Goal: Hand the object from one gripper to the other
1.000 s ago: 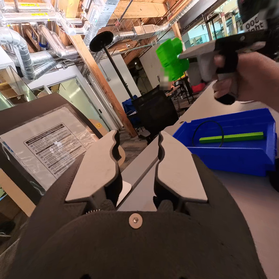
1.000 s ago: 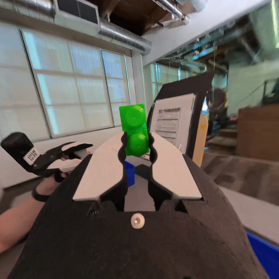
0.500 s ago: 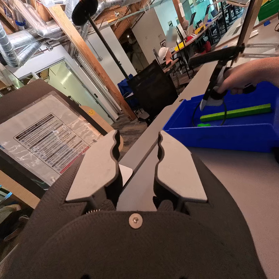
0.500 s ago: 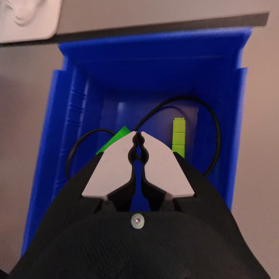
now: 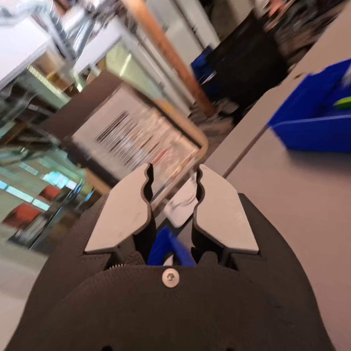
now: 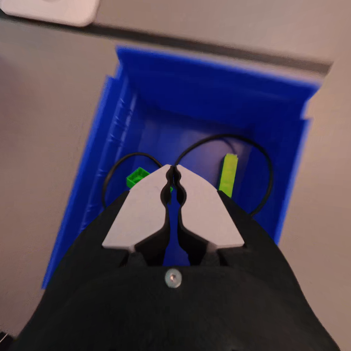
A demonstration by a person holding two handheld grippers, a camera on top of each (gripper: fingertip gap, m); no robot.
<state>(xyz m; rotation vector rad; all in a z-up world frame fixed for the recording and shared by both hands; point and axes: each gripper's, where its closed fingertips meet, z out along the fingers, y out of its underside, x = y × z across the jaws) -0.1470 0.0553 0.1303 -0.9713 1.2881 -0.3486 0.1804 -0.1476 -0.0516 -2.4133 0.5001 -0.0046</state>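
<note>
In the right wrist view my right gripper (image 6: 171, 167) is shut over a blue bin (image 6: 209, 91). The two loops of a thin black cable (image 6: 224, 135) meet at its tips, and a dark strand runs between the jaws. A green brick (image 6: 136, 175) lies in the bin just left of the fingers. A lime green bar (image 6: 228, 174) lies to their right. In the blurred left wrist view my left gripper (image 5: 173, 170) is open and empty above the grey table. The blue bin (image 5: 313, 133) sits far to its right with a lime sliver (image 5: 343, 102) showing inside.
A dark board with a plastic-covered sheet (image 5: 136, 136) stands beyond the left gripper. A white flat object (image 5: 182, 207) and a blue edge (image 5: 167, 247) show between its fingers. A white object (image 6: 53, 11) lies on the table past the bin. The table edge runs beside the board. There is about 40 cm between the tips of the two grippers. From my right tips it is roughly 11 cm to the lime green bar (image 6: 228, 174); from my left, 50 cm.
The right gripper, holding the green brick a second ago, went down into the bin; the brick now lies loose and the jaws have closed at the cable. The left gripper swung left and down.
</note>
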